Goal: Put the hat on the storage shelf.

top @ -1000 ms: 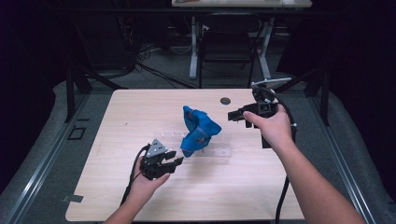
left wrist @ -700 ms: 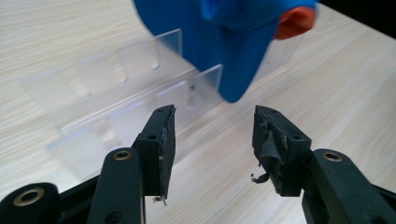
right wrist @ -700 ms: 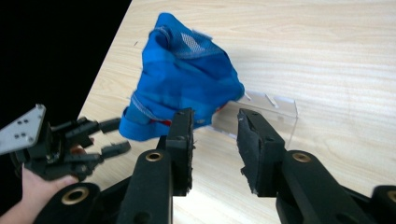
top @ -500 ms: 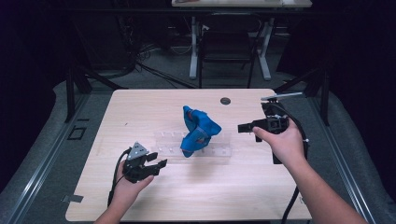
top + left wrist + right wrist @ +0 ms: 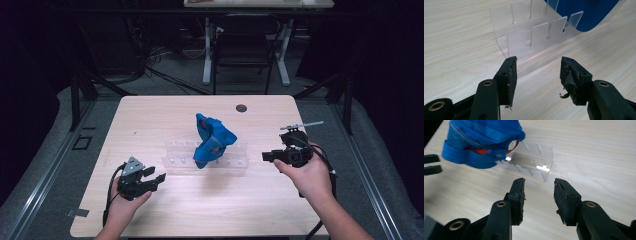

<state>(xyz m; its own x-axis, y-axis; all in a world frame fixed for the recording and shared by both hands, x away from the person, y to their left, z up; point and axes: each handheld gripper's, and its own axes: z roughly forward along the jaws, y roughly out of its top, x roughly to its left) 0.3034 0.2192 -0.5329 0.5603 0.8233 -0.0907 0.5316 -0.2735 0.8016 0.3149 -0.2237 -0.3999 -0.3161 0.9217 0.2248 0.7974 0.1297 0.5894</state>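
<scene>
Desk: pale wood desk, dark room around it.
Cap: my blue cap sits on the clear rack, mid-desk, between both grippers, apart from each.
Left gripper: jaws just opened wide, nothing held.
Right gripper: jaws just opened, nothing held.
</scene>
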